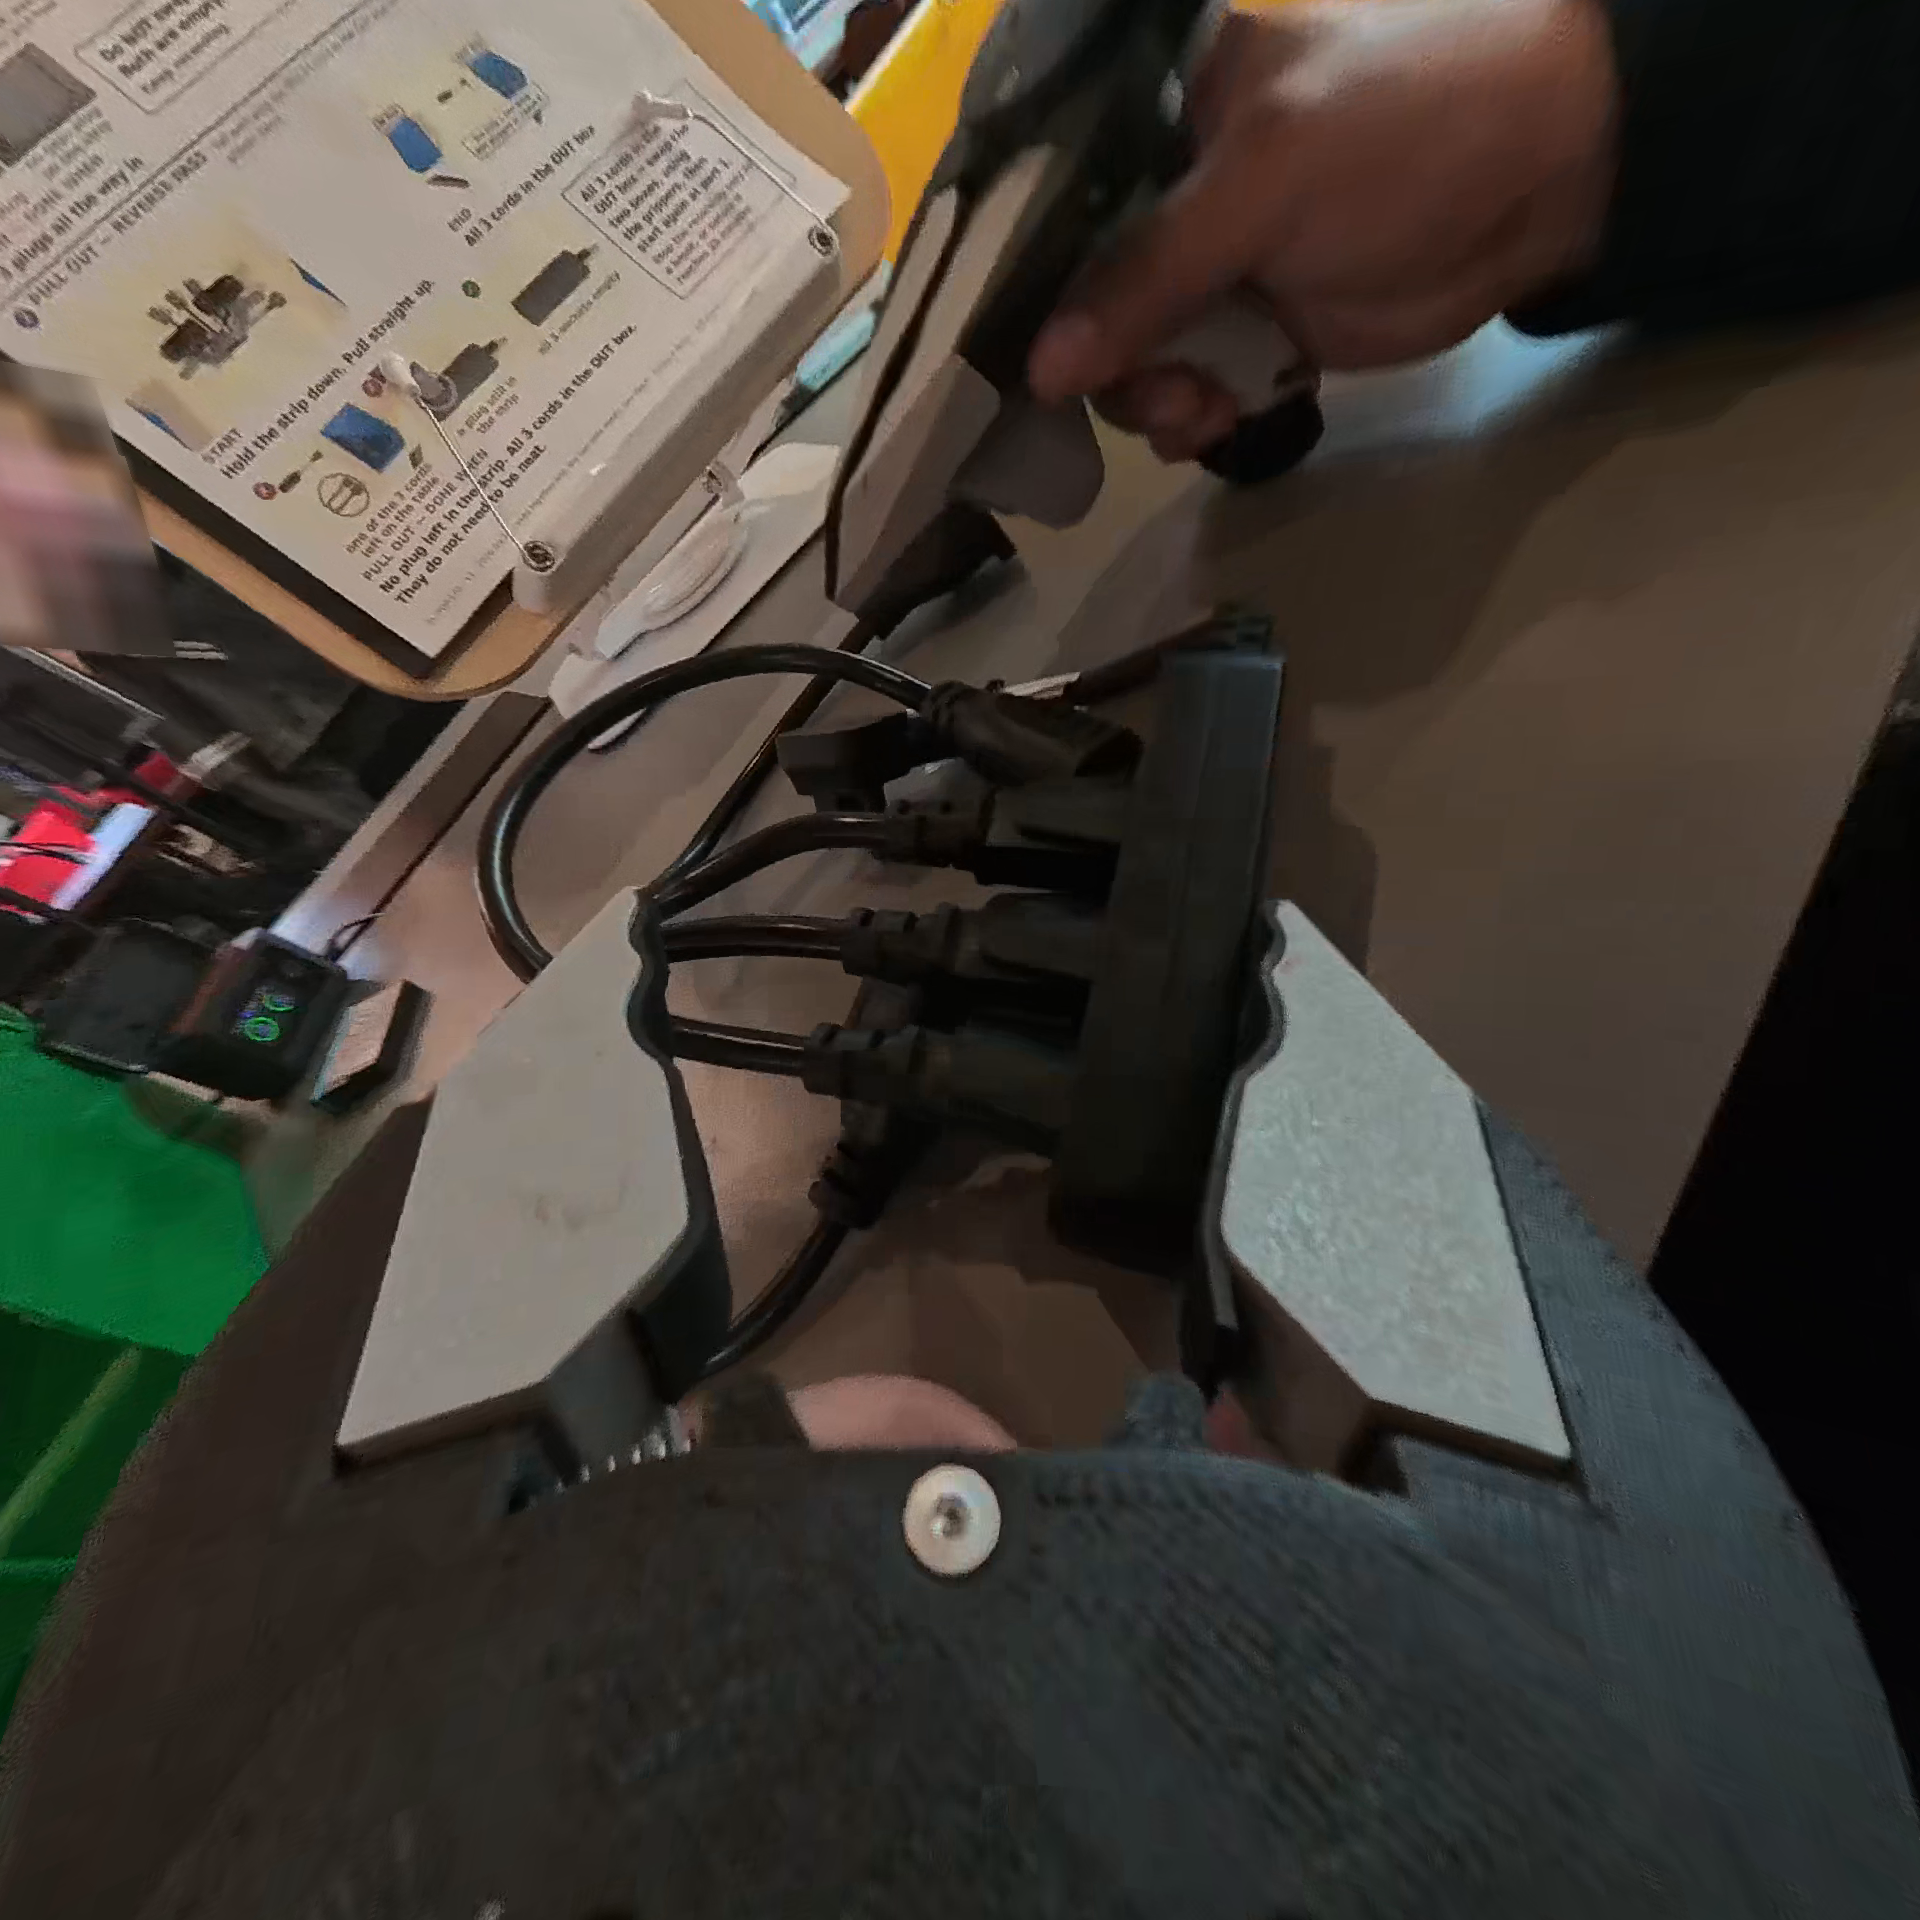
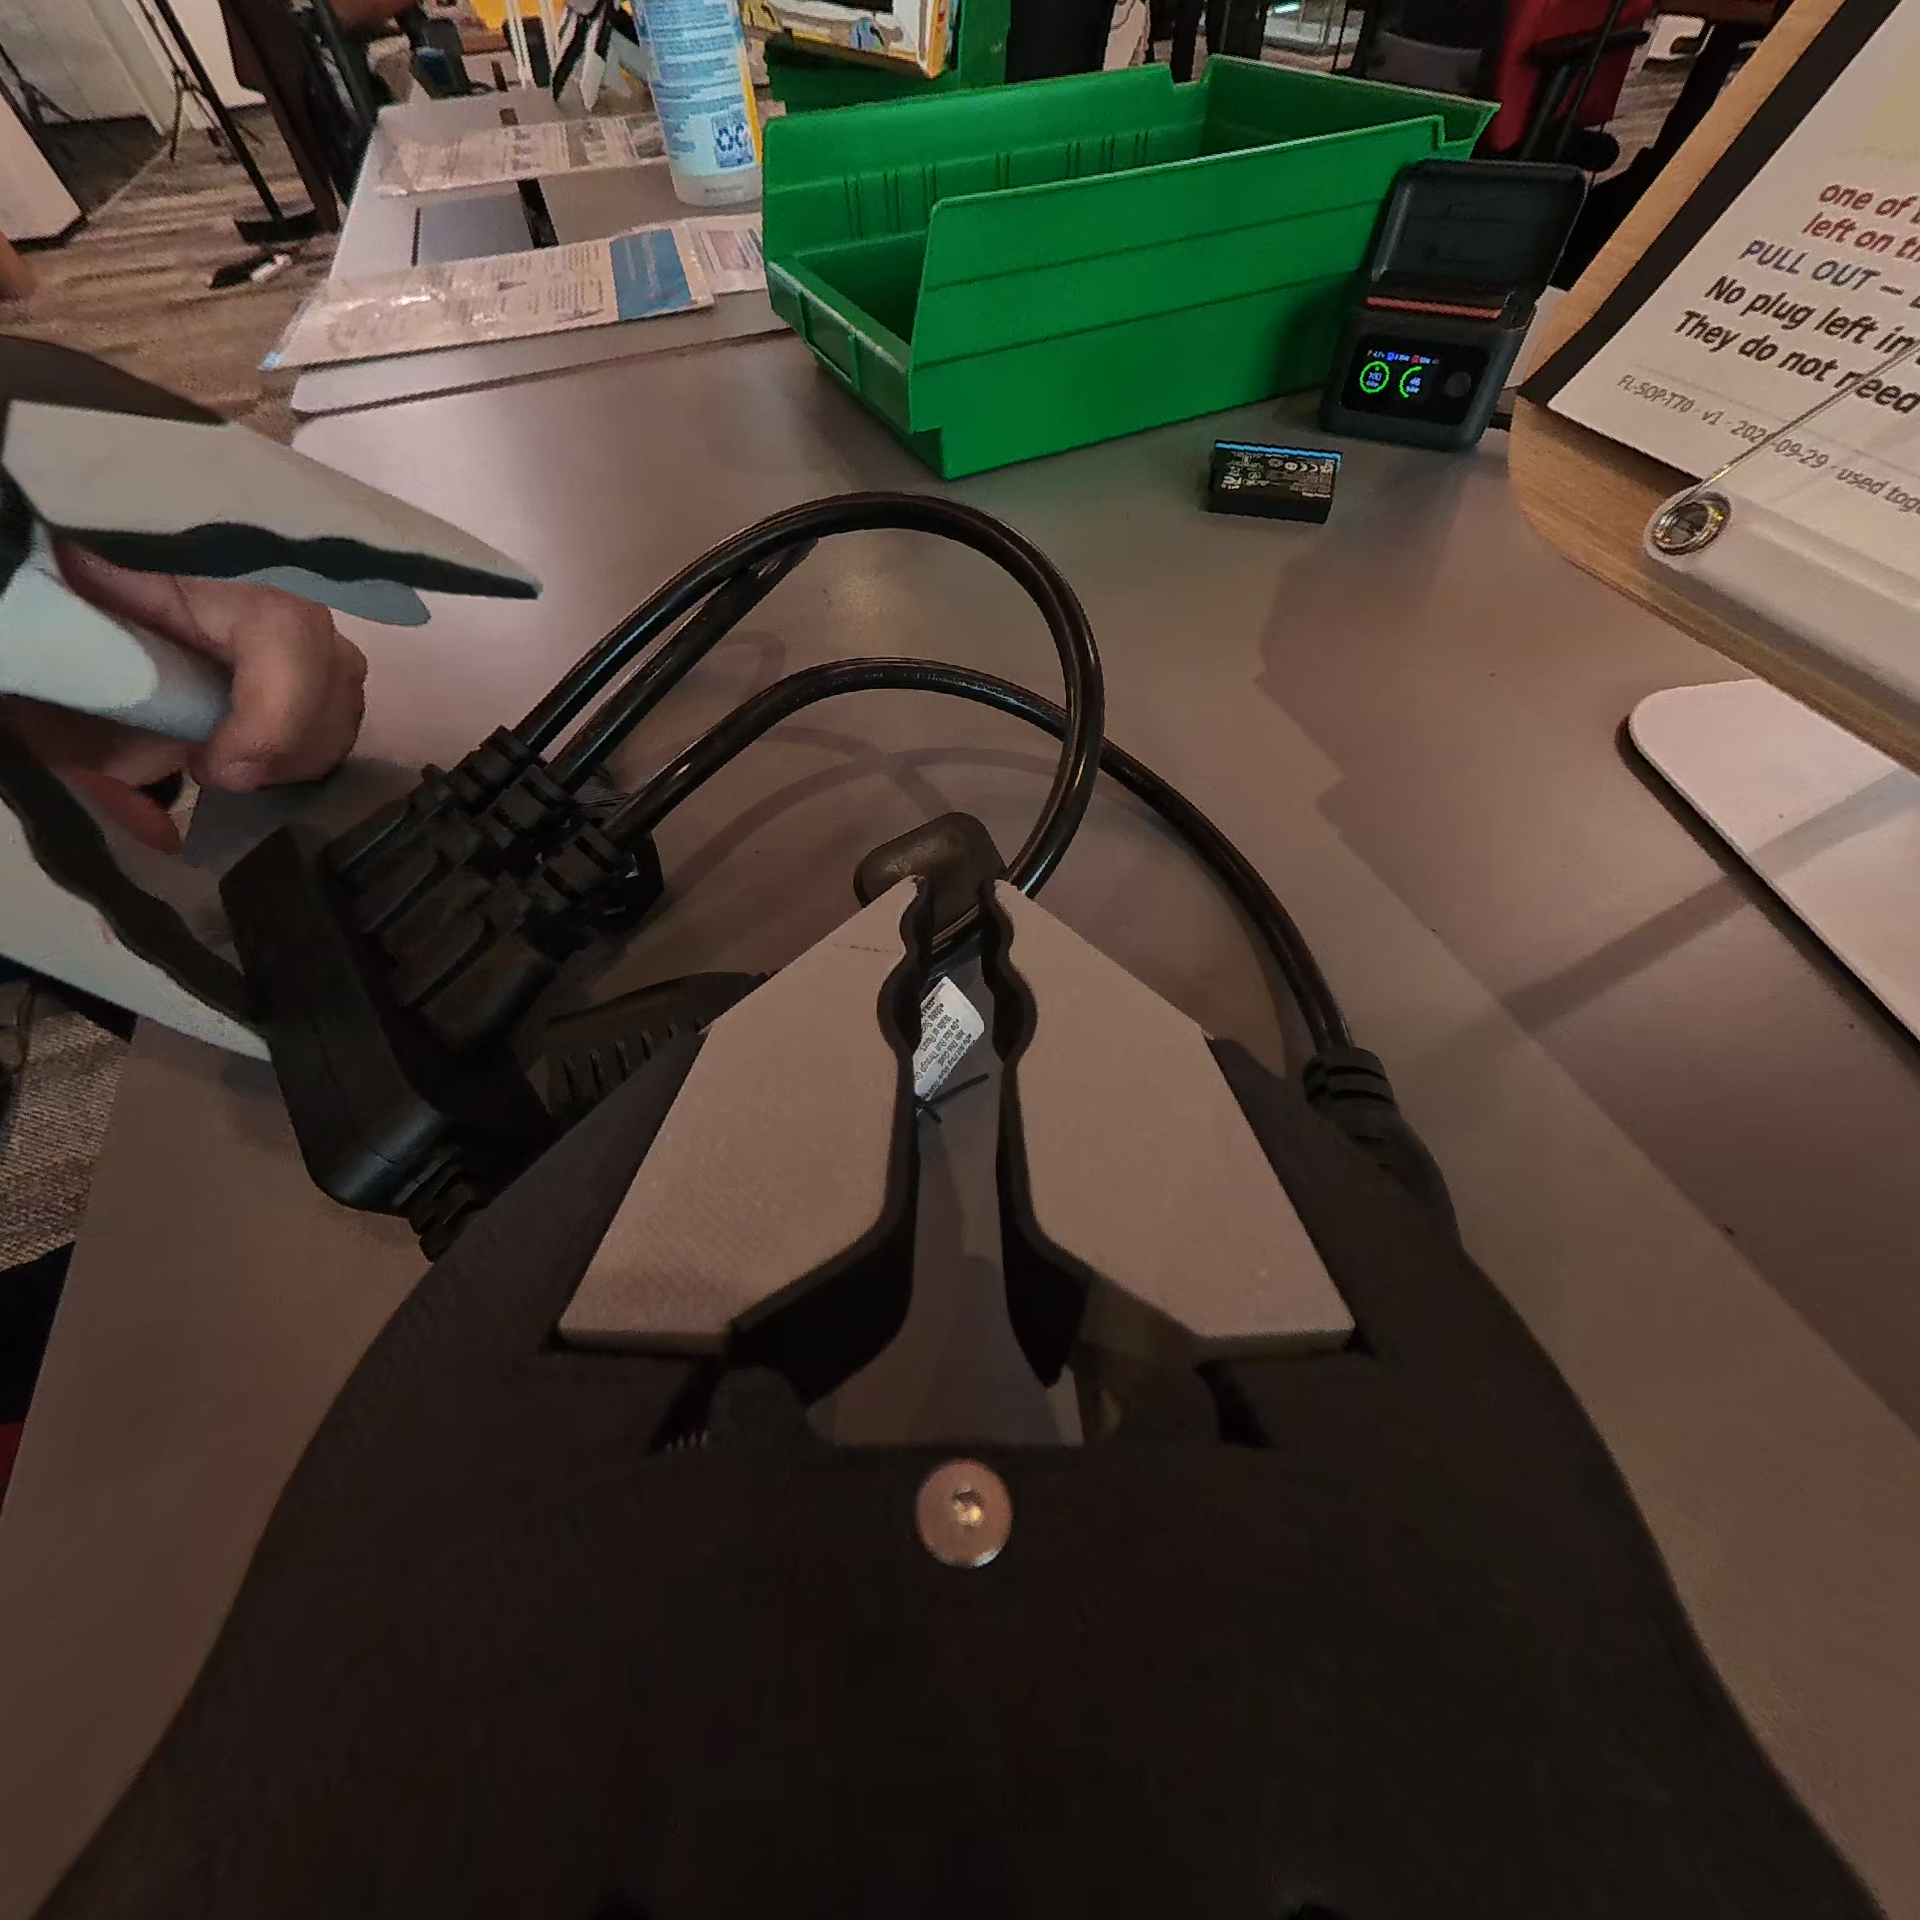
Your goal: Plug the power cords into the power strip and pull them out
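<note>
Nearest us, the right tongs (image 2: pixel 954 896) are drawn narrow around a black cord (image 2: pixel 1081 665) just behind an angled plug head (image 2: pixel 925 847), a small white tag showing in the slot between the fingers; we cannot tell whether the pads truly press on the cord. Left tongs (image 1: pixel 951 971) stand wide, straddling the power strip (image 1: pixel 1195 914) without visibly pinching it, one finger (image 1: pixel 1340 1122) close against the strip's back, the other out among the cords. We judge this as bracing: the strip is tipped on its edge on the table (image 2: pixel 1351 727), sockets facing sideways, so it needs a stop behind it for any push or pull.

Three plugs (image 1: pixel 977 945) sit seated in a row in the strip, cords looping away over the table.

Room to move: open table lies beyond the loops toward the green bin (image 2: pixel 1039 343). A small battery (image 2: pixel 1276 480) and a dark charger box (image 2: pixel 1444 343) sit near the bin, well apart from the cords. To the right, a stand (image 2: pixel 1766 790) holding an instruction sheet crowds that side. We judge the tangle of loops the main snag risk
</note>
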A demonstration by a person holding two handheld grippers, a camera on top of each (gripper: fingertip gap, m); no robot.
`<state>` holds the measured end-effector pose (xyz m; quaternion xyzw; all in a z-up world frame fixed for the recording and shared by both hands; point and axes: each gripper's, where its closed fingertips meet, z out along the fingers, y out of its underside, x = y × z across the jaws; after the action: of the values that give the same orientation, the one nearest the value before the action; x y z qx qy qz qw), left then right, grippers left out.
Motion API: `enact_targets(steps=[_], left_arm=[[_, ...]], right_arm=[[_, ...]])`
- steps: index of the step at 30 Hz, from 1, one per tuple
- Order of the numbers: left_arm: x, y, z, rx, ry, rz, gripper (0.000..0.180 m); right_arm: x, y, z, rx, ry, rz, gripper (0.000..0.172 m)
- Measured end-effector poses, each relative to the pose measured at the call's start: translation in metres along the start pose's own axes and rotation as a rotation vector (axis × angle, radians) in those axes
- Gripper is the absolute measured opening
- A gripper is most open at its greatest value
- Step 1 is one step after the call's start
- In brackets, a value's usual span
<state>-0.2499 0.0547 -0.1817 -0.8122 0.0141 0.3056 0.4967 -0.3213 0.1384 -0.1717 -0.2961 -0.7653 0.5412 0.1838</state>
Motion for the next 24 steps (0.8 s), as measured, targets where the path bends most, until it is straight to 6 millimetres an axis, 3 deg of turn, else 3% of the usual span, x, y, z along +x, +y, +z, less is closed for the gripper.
enact_targets(steps=[8,14,18,24], left_arm=[[0.004,0.0,0.001,-0.008,-0.015,0.054,0.101],[0.016,0.001,0.001,-0.008,0.058,0.085,0.074],[0.031,0.0,-0.001,0.003,0.127,0.148,0.045],[0.027,-0.014,-0.014,0.121,0.162,0.063,0.038]], right_arm=[[-0.001,0.0,0.0,-0.001,-0.002,0.0,0.005],[-0.006,-0.002,-0.001,0.006,-0.027,-0.011,0.006],[-0.008,0.001,0.002,-0.01,-0.03,-0.02,0.006],[-0.007,0.002,0.003,-0.015,-0.028,-0.017,0.006]])
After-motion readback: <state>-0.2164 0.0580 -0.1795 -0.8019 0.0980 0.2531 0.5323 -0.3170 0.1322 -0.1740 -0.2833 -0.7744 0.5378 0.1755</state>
